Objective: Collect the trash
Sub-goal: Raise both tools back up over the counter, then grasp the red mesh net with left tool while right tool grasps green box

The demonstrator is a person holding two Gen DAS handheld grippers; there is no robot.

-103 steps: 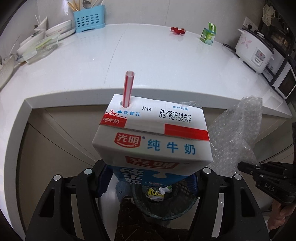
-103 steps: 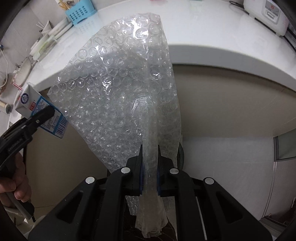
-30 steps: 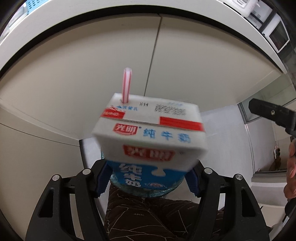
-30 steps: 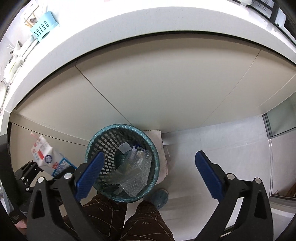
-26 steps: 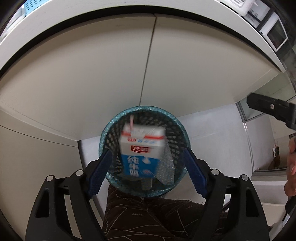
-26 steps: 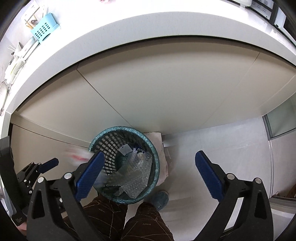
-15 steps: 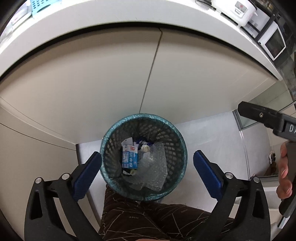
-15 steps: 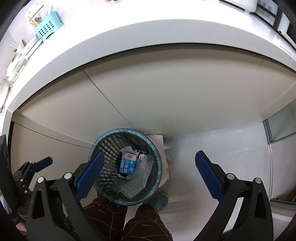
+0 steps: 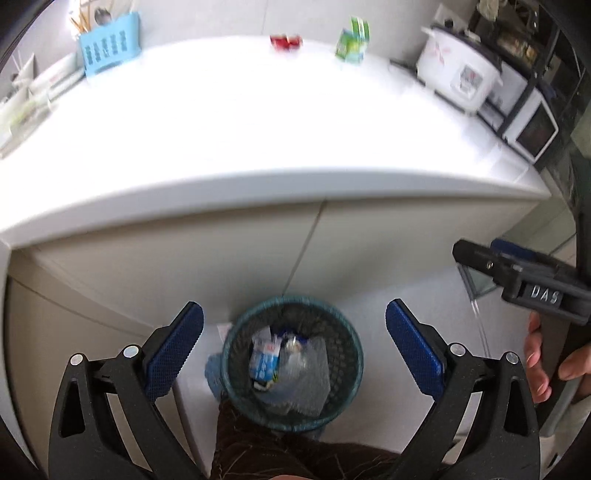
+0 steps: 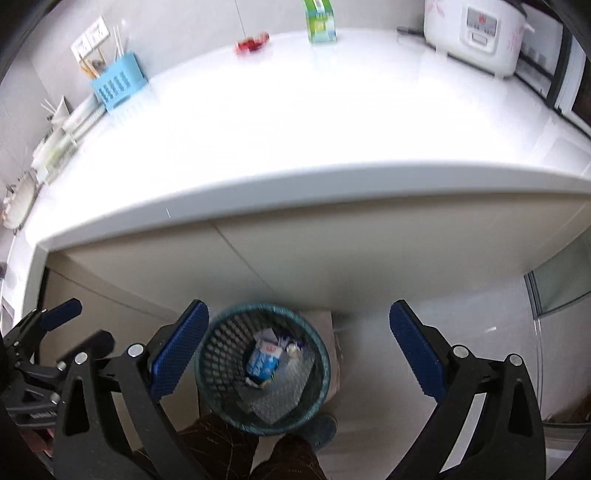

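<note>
Below the white countertop (image 9: 258,122), both blue-padded grippers, left (image 9: 294,345) and right (image 10: 298,341), gape wide, empty, above the teal mesh wastebasket (image 9: 236,354).

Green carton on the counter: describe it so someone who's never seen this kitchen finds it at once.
Start at the white countertop and look to its far edge by the wall. Left of the white rice cooker and right of a small red wrapper stands the green carton, upright, the only green and boxy thing there.

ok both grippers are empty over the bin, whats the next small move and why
Probably reach the right gripper toward the green carton at the counter's far edge. The milk carton and bubble wrap already lie in the bin, and the green carton and red scrap remain.
</note>
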